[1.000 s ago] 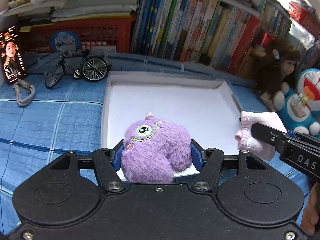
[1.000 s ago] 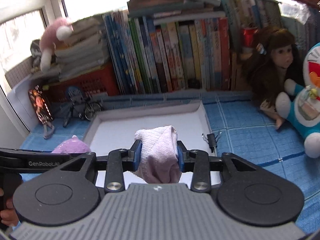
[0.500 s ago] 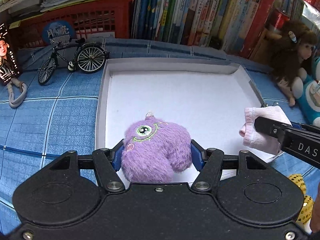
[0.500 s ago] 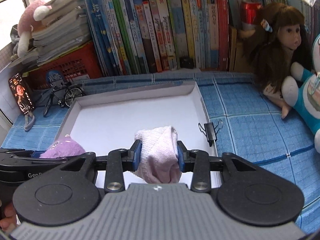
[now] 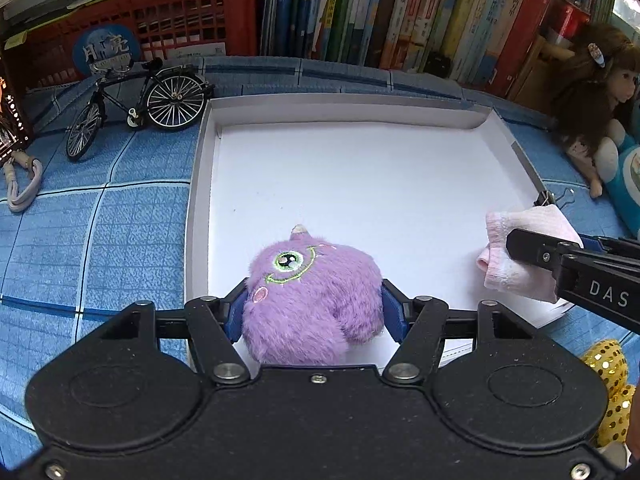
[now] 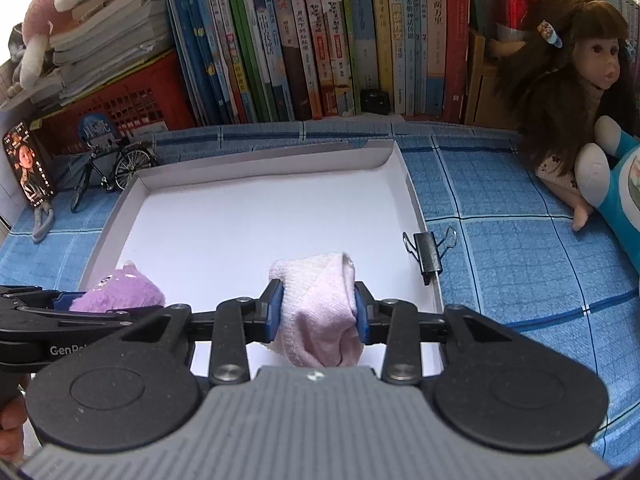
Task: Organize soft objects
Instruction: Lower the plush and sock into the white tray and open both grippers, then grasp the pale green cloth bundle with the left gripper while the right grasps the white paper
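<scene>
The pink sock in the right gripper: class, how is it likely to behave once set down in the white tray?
The pink sock bulges and folds between the right gripper pads, so it is probably floppy and light. Its knit looks grippy, so slipping seems unlikely. Released over the white tray, it would likely slump, not roll.

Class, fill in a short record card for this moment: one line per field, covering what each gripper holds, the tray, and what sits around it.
left gripper: shut on purple plush monster, over the tray's near left part
right gripper: shut on rolled pink sock, over the tray's near right part
white tray: nothing resting inside
binder clip: on the tray's right rim
beside tray: model bicycle at left, doll at right
surface: blue checked cloth
</scene>
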Demonstrator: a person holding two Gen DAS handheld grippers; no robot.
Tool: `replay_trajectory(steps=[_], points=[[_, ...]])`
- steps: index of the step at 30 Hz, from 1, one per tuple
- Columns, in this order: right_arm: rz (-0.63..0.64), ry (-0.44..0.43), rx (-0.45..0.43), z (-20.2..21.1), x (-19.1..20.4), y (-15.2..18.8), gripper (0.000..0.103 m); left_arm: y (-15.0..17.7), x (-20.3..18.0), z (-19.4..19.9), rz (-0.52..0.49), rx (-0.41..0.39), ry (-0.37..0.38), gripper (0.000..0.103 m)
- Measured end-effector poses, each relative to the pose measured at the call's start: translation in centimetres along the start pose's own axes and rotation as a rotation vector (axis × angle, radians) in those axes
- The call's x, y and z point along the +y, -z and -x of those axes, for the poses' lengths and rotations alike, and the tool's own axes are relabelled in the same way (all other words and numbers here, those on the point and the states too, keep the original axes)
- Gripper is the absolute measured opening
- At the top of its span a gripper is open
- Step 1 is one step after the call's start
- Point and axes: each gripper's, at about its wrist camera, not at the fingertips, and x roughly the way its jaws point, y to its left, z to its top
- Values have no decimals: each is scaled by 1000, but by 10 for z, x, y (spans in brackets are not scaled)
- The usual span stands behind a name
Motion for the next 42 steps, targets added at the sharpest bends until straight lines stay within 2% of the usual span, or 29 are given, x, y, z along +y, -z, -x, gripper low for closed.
replay_trajectory(steps=[12, 15, 16, 17, 19, 25, 29, 34, 42], points=[[6, 8, 20, -6, 3, -1, 43, 2, 5, -11, 20, 25, 7, 62], [9, 18, 14, -4, 4, -2, 53, 1, 4, -8, 10, 14, 3, 63], [9, 19, 7, -3, 5, -2, 60, 0, 4, -7, 7, 6, 2, 66], [6, 13, 0, -1, 5, -3, 62, 0, 4, -4, 5, -4, 4, 68], [-5, 8, -11, 4, 5, -3, 67, -1, 4, 2, 8, -26, 6, 78], [-3, -4, -64, 27, 7, -2, 71, 2, 8, 30, 23, -79, 36, 84], [17, -10, -111, 49, 12, 4, 74, 11, 9, 54, 4, -114, 35, 84], [54, -30, -192, 85, 21, 15, 78, 30, 8, 90, -34, -174, 24, 85], [125, -71, -313, 138, 34, 47, 82, 70, 9, 143, -70, -271, 62, 88]])
